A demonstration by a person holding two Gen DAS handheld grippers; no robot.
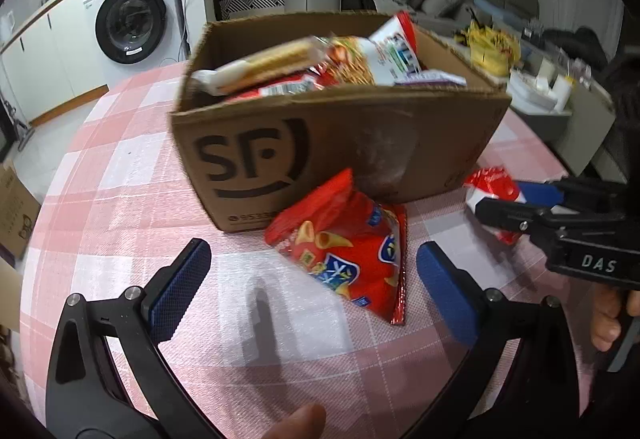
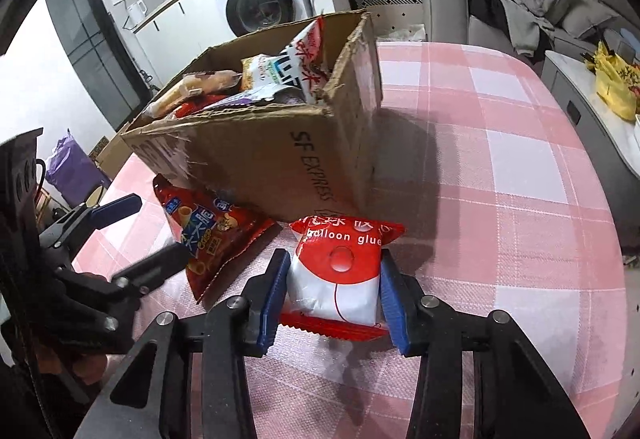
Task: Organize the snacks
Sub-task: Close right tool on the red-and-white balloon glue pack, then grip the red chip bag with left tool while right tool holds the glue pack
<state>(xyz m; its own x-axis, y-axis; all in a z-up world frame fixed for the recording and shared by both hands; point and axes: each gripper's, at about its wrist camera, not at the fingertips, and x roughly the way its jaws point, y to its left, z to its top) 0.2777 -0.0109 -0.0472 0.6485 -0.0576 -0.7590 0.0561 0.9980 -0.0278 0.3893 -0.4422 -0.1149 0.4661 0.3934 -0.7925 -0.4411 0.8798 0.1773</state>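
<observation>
Left tongs stand wide apart, empty, angled down at the red bag lying centre frame on the surface against the box. Right tongs are clamped on the white packet, lower centre of the right wrist view, also angled down, just in front of the box corner.

Risks:
- Packet is soft and glossy; pads grip its sides only, so it may slip during transfer.
- Box is nearly full; a dropped packet may slide off the pile.
- Both tongs work close together; collision is possible.
</observation>
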